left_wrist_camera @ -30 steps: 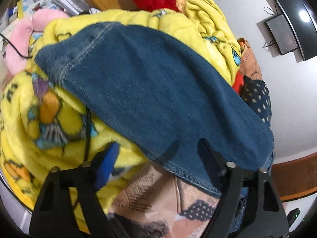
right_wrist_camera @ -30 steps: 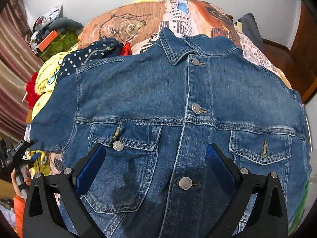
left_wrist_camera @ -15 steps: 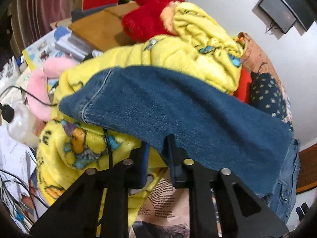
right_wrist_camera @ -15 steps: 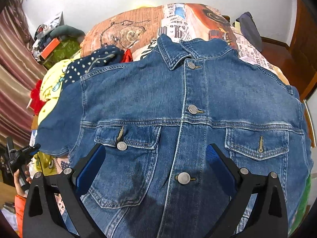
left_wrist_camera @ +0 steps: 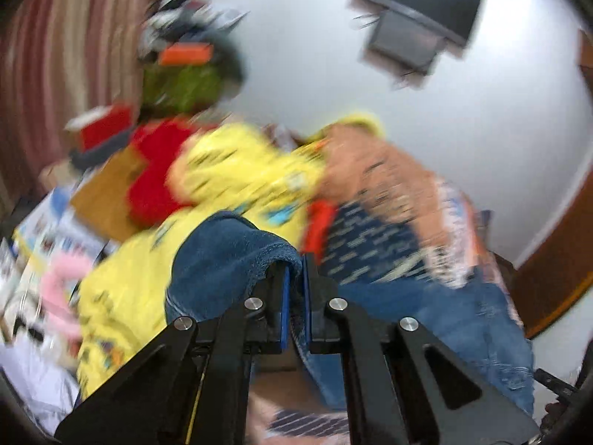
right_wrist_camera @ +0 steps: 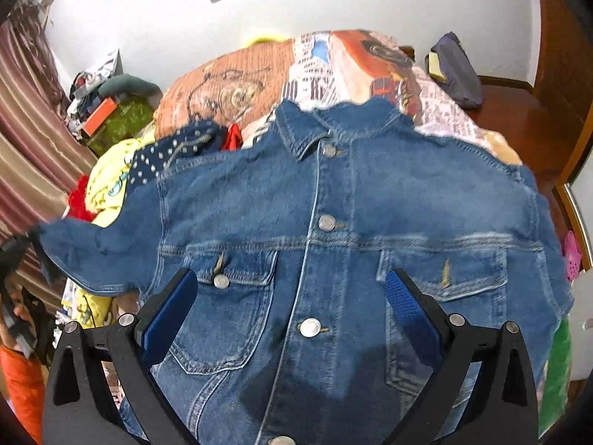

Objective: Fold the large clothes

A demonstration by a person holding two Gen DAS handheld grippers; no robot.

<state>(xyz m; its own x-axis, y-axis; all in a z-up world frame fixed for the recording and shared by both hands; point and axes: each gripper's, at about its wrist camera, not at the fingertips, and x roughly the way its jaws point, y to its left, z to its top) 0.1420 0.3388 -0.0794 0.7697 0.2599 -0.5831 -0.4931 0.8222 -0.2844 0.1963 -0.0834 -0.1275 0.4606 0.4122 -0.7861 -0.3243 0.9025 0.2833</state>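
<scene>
Since a second ago the left gripper [left_wrist_camera: 293,296] has gone from fingers spread near the sleeve hem to fingers clamped on it, and the sleeve [left_wrist_camera: 229,256] now stands bunched and lifted off the yellow blanket [left_wrist_camera: 237,170]; the left view is smeared, so that hand is moving fast. By contrast the right gripper [right_wrist_camera: 292,307] has hardly shifted: its fingers are wide apart, hovering over the front of the denim jacket [right_wrist_camera: 333,230] and holding nothing.

Laid face up and buttoned on the bed [right_wrist_camera: 437,111], the jacket has its collar toward the headboard edge and its body flat across the printed cover. From the right view, the raised sleeve juts out toward the bed's left edge.

Folding looks barely begun. Spreading the jacket is done and the first sleeve is gripped, not yet brought across the chest. Left to do, as I judge it: that sleeve, the other sleeve, then folding the body.
</scene>
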